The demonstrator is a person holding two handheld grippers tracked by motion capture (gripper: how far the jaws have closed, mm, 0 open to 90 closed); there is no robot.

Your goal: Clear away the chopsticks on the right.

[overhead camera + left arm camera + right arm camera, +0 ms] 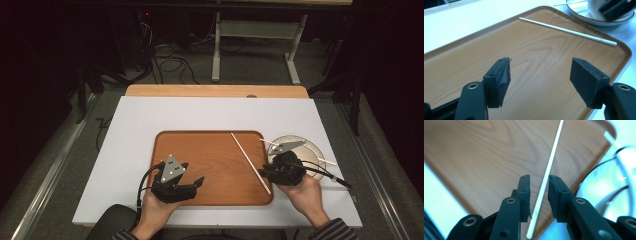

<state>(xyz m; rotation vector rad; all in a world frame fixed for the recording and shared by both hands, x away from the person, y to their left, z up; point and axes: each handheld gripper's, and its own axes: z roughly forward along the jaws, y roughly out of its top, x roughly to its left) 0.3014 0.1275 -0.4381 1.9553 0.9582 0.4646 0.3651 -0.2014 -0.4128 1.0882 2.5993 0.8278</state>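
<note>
In the high view we see a white tabletop (pixel 150 120) with a wooden tray (pixel 210 165) on it, and a long white stick (pixel 250 162) lies slanted across the right part of the tray. Just beside the tray, on the right, stands a round plate (pixel 312 150) with thinner white sticks (pixel 327 161) on it. The left gripper (pixel 192 184) hangs over the near left part of the tray, held by the left hand (pixel 155 207). The right gripper (pixel 270 172) is at the near end of the stick, held by the right hand (pixel 302 192). In the left gripper view we see the left gripper (pixel 540 77) released, its jaws wide apart over the bare wood of the tray (pixel 474 57); the stick (pixel 567 31) lies well apart from it, near the far edge, and the plate (pixel 584 17) is behind. In the right gripper view the right gripper (pixel 539 195) has its jaws close on both sides of the stick (pixel 549 167), which passes between them. A narrow gap remains on each side, so it is not yet clenched on the stick. The tray (pixel 481 157) is under it and the plate (pixel 604 182) shows blurred at the right.
</note>
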